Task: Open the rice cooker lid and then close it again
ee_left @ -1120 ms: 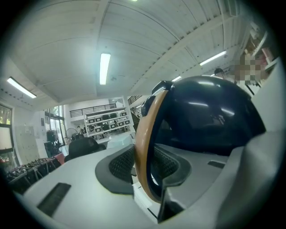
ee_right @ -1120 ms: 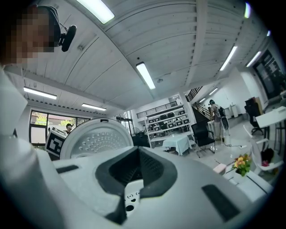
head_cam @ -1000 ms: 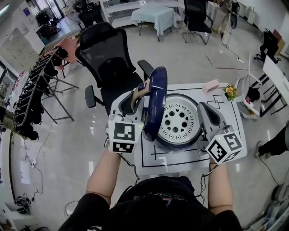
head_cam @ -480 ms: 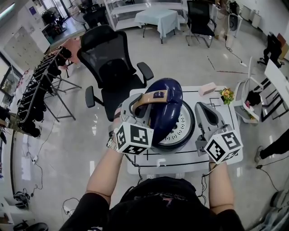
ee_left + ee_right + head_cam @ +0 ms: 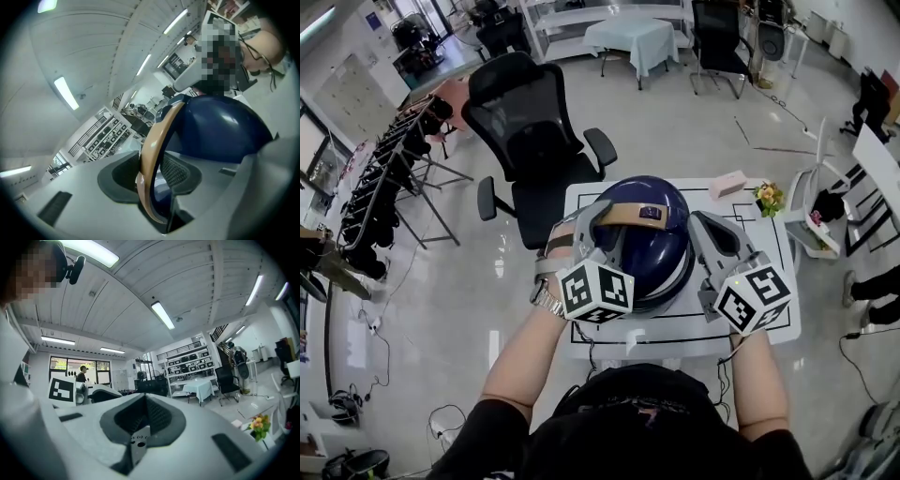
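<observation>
From the head view, I counted one navy rice cooker [image 5: 664,255] on the white bench [image 5: 670,330]. Its lid [image 5: 661,239] lay down over the body, though I could not tell whether it was latched. One tan carry handle [image 5: 628,214] arched across the top of the lid. My left gripper [image 5: 589,225] sat at the handle's left end. My right gripper [image 5: 708,230] lay just beside the cooker's right flank, apart from the handle. One pink box [image 5: 727,184] and one small pot of flowers [image 5: 768,197] stood at the bench's far right corner.

In the left gripper view, the handle ran straight between the two fingers [image 5: 122,173], lying against one pad with a sliver of gap at the other. They had just been opening and no longer pinched it.

In the right gripper view, the two fingers [image 5: 161,420] were pressed together with nothing between them.
</observation>
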`<act>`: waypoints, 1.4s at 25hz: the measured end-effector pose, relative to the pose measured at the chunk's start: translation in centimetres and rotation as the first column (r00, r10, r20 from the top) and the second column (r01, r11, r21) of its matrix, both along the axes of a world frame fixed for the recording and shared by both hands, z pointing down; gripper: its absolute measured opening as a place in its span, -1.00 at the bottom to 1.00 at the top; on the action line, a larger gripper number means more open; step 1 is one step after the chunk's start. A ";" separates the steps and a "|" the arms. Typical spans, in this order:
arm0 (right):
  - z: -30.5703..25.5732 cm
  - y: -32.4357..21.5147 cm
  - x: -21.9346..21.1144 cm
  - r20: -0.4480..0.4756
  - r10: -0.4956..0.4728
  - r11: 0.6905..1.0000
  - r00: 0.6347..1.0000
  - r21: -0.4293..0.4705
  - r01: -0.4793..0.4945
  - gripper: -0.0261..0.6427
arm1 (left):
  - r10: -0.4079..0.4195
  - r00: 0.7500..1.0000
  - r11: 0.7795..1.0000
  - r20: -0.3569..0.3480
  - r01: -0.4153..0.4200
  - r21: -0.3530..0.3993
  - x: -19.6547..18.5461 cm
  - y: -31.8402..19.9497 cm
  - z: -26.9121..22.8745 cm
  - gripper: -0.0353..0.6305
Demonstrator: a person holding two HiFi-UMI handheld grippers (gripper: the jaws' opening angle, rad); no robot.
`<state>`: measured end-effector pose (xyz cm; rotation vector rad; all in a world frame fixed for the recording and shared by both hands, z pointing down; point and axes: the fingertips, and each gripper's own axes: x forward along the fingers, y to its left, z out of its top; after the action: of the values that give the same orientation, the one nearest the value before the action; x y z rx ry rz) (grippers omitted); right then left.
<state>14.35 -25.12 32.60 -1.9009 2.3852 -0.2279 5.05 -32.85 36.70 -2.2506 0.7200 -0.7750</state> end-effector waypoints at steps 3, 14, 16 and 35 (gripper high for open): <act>0.4 -0.3 -0.4 -0.012 -0.033 0.999 0.999 -0.022 0.032 -0.92 | 0.009 0.999 1.000 0.034 -0.009 0.017 0.8 0.6 0.7 -0.47; 3.6 -1.6 -1.5 -0.063 -0.129 0.983 0.990 -0.136 0.119 -0.92 | 0.019 0.991 0.997 0.133 -0.028 0.066 3.0 1.6 2.9 -0.44; 4.1 -1.7 -1.4 -0.059 -0.133 0.981 0.989 -0.150 0.123 -0.92 | 0.020 0.989 0.997 0.145 -0.030 0.070 3.2 1.8 3.2 -0.44; 8.9 -1.0 0.5 0.024 -0.155 0.961 0.988 -0.228 0.157 -0.92 | -0.008 0.962 0.992 0.272 -0.027 0.125 5.3 2.9 6.6 -0.41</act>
<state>14.88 -26.15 41.48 -1.7920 2.6069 -0.5418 10.32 -29.93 43.26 -1.9815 0.6077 -0.9817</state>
